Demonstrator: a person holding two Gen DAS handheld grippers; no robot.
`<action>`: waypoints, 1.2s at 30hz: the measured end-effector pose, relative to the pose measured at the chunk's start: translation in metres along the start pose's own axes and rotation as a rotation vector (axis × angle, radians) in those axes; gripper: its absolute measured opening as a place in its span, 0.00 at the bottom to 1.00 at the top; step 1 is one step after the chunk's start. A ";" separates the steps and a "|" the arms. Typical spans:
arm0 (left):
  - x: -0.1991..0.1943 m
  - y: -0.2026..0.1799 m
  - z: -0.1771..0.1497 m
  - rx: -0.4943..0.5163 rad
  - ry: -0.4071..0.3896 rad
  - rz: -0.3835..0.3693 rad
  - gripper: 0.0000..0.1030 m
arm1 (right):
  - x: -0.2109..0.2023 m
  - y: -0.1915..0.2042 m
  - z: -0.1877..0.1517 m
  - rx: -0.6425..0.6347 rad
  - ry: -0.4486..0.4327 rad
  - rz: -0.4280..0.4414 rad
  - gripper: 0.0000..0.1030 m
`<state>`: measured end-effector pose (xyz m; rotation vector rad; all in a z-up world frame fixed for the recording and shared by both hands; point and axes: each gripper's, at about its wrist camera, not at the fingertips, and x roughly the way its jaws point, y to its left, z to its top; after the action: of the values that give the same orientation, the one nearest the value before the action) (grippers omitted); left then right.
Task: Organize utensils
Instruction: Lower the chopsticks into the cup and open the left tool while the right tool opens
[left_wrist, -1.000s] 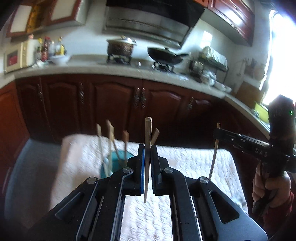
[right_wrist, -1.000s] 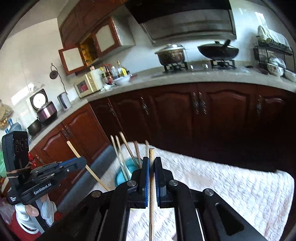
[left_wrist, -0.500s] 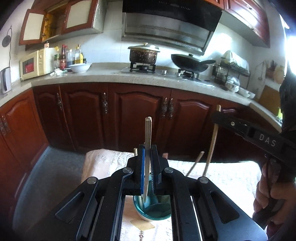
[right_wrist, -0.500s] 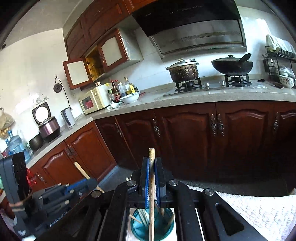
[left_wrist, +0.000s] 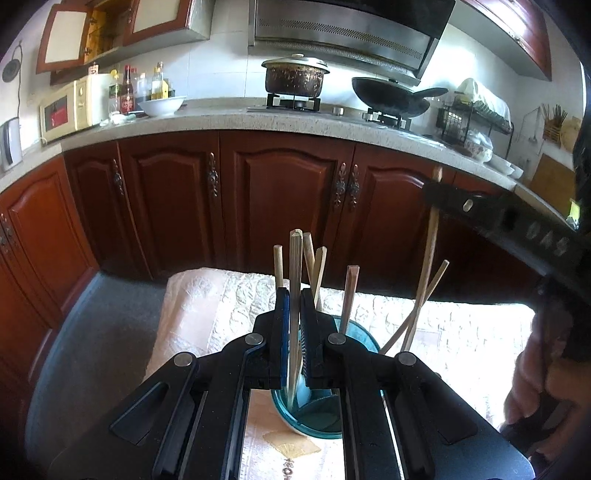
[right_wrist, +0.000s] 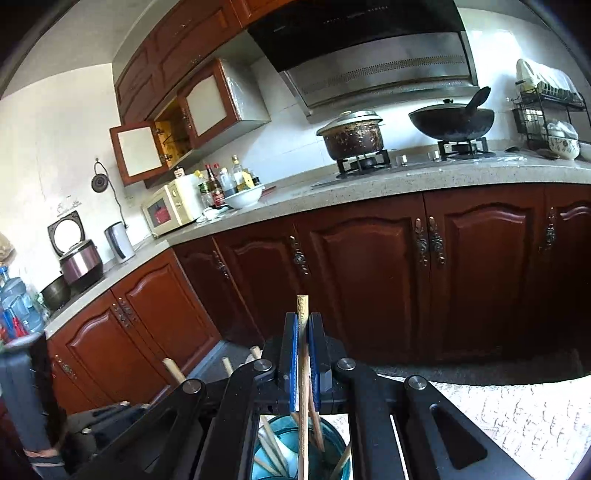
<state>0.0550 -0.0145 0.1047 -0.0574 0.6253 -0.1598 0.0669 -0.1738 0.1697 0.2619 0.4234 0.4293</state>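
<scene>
My left tool (left_wrist: 294, 314) clenched on chopstick (left_wrist: 294, 280), tip inside teal cup (left_wrist: 364, 334). My right tool (right_wrist: 303, 354) grips second chopstick (right_wrist: 303, 387) likewise. Several chopsticks already in cup; both releases left.

Both tools are matte black with silver round screws and blue pads inside the fingers (left_wrist: 284, 332). The right hand-held gripper (left_wrist: 436, 192) carries pale lettering; bare skin shows below it.
</scene>
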 end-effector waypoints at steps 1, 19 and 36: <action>0.000 0.000 0.001 -0.001 0.000 0.001 0.04 | -0.003 0.000 0.004 -0.005 -0.013 0.002 0.05; 0.019 0.002 -0.010 -0.027 0.051 -0.009 0.04 | 0.001 0.013 -0.011 -0.175 -0.082 -0.061 0.05; 0.019 0.003 -0.015 -0.052 0.062 -0.010 0.04 | 0.039 -0.018 -0.055 -0.051 0.219 0.006 0.05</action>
<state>0.0620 -0.0151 0.0810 -0.1066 0.6914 -0.1555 0.0809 -0.1636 0.1015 0.1673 0.6251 0.4760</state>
